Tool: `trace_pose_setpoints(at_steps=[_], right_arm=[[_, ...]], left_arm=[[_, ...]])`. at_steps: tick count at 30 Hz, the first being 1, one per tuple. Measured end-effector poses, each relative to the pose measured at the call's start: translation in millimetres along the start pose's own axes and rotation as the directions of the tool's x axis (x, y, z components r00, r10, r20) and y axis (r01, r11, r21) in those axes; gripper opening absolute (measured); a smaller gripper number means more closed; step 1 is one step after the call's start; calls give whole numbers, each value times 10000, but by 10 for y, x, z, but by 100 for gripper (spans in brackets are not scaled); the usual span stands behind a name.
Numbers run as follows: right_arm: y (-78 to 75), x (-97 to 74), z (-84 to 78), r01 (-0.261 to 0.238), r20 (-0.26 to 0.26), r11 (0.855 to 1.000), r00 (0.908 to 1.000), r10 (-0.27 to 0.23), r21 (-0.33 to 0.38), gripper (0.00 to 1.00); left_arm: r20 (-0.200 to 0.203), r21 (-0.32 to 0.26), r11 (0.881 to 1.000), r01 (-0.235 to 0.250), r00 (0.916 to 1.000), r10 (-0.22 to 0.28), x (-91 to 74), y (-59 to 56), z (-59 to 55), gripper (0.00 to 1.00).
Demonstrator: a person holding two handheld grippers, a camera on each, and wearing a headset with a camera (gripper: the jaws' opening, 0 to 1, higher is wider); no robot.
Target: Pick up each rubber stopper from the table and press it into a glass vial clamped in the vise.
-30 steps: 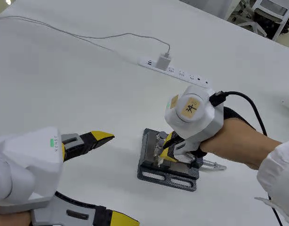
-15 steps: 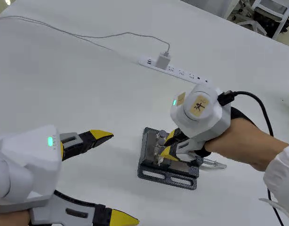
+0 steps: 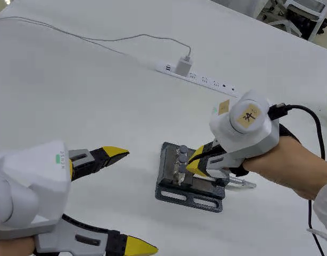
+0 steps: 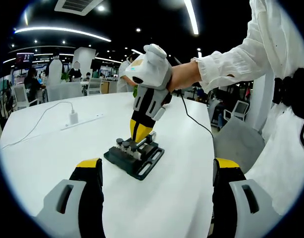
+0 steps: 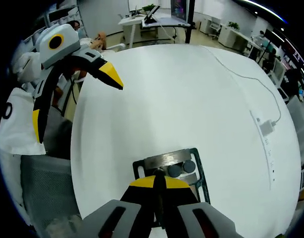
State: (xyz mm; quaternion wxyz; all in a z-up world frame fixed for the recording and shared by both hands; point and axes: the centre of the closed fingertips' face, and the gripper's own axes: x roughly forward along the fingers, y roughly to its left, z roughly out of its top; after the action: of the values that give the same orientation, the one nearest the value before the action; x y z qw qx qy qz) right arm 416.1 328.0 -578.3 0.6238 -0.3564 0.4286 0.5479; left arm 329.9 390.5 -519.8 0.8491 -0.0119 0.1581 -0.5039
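Jaws together, our right gripper [image 3: 191, 166] hangs just beside the vials [image 3: 180, 159] in the vise [image 3: 171, 196]; our left gripper [image 3: 139, 200] gapes wide, well away, above the table [image 3: 73, 80].

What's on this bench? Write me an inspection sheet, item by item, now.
Surface: white table.
Job's things: vise clamps a row of vials, grey stoppers in them; loose stoppers: nothing seen.
Clutter: nothing seen.
Grippers: left hand-held gripper open, apart from vise; right hand-held gripper shut, tips at the vials.
Cables: power strip with charger and white cable; black cable at right hand-held gripper.
Surroundings: office, chairs.
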Motion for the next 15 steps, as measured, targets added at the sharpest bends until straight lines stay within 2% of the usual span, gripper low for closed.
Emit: trace_pose_setpoints(at_steps=[15], right_arm=[[7, 107, -22, -117, -75, 9999, 9999, 117, 35, 0]], left_arm=[[16, -39, 10000, 19, 10000, -19, 9, 4, 6, 91]])
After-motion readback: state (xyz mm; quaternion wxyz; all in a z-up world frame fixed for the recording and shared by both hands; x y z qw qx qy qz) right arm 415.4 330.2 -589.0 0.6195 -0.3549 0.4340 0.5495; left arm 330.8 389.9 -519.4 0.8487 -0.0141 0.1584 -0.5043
